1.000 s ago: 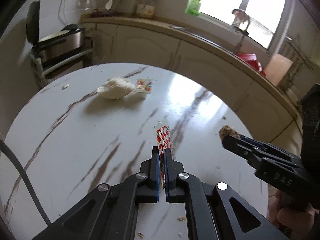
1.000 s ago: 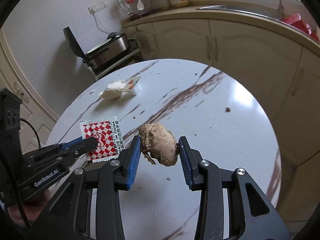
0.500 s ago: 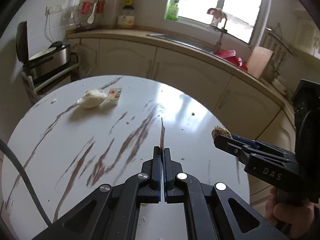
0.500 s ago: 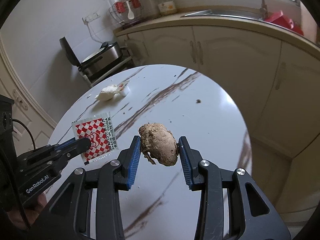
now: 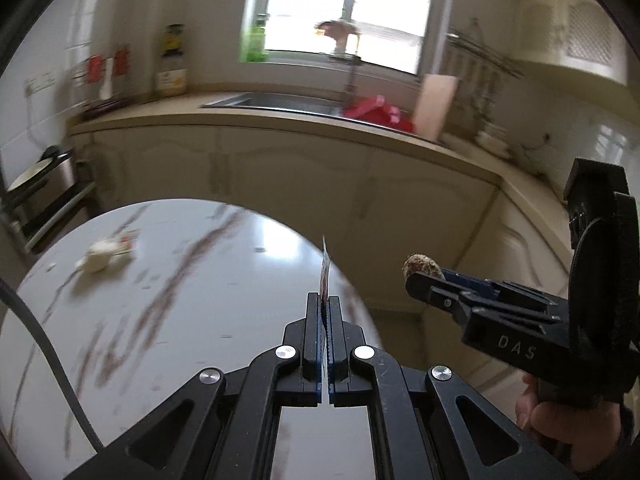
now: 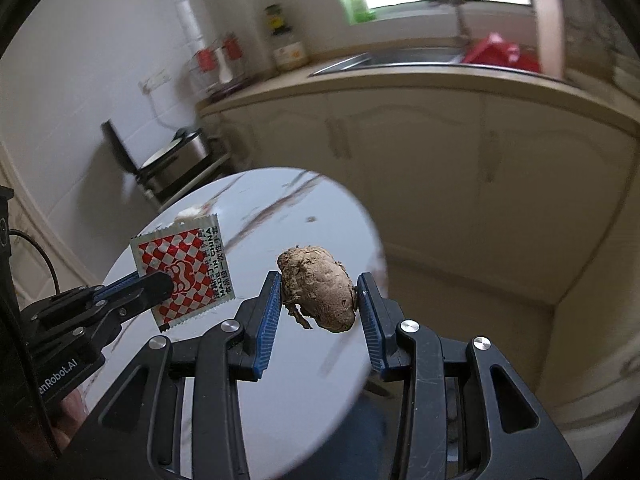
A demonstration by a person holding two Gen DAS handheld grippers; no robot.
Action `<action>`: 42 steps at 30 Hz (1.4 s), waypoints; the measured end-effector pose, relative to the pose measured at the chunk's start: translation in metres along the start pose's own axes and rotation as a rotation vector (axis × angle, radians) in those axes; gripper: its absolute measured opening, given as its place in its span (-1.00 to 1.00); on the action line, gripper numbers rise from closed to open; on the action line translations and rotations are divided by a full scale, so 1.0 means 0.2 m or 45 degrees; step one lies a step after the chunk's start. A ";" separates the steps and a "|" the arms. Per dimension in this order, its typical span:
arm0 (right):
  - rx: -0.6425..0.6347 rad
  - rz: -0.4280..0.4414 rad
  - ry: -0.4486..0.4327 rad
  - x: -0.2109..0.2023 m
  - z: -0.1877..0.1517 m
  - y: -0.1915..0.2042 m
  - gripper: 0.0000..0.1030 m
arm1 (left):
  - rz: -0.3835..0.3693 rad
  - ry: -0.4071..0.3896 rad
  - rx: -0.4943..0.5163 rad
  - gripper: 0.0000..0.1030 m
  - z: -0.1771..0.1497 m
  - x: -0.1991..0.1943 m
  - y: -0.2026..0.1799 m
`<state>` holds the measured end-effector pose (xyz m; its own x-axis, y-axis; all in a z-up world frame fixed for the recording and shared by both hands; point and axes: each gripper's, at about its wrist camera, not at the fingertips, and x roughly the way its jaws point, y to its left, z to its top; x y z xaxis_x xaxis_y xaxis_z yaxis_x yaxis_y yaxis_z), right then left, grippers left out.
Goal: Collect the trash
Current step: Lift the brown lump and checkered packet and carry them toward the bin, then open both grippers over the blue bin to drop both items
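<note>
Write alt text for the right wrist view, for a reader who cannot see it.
The right hand-held gripper clamps a lumpy brown root-like scrap in its blue pads above a round white marble-patterned table. To its left, the left hand-held gripper pinches a red-and-white checkered foil packet. Cream kitchen cabinets and a steel sink stand blurred behind.

Daylight is pouring through a window (image 5: 348,12) above the sink (image 5: 276,101). Cream cabinets (image 6: 420,168) are running under a beige counter (image 5: 168,114). A round white marble-veined table (image 5: 168,280) is gleaming. White wall (image 6: 100,40) is standing behind.
</note>
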<state>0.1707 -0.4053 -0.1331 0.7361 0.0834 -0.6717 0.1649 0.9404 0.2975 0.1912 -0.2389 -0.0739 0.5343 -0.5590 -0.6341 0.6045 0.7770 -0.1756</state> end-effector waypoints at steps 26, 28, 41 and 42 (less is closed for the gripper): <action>0.542 -0.239 0.344 0.19 -0.69 -1.24 -0.29 | -0.314 0.620 0.132 -0.99 -0.20 1.02 -0.67; 0.563 -0.242 0.361 0.22 -0.73 -1.28 -0.26 | -0.300 0.654 0.136 -0.91 -0.19 1.07 -0.67; 0.665 -0.318 0.338 0.20 -0.77 -1.38 1.00 | -0.212 0.619 0.139 0.30 -0.17 1.02 -0.69; 0.673 -0.328 0.334 0.20 -0.77 -1.38 1.00 | -0.193 0.592 0.148 0.37 -0.16 0.99 -0.69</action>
<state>0.0531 -0.6101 -0.3459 0.4556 0.0176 -0.8900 0.6657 0.6570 0.3538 0.1948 -0.4483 -0.1985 0.1316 -0.4546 -0.8809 0.7310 0.6448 -0.2235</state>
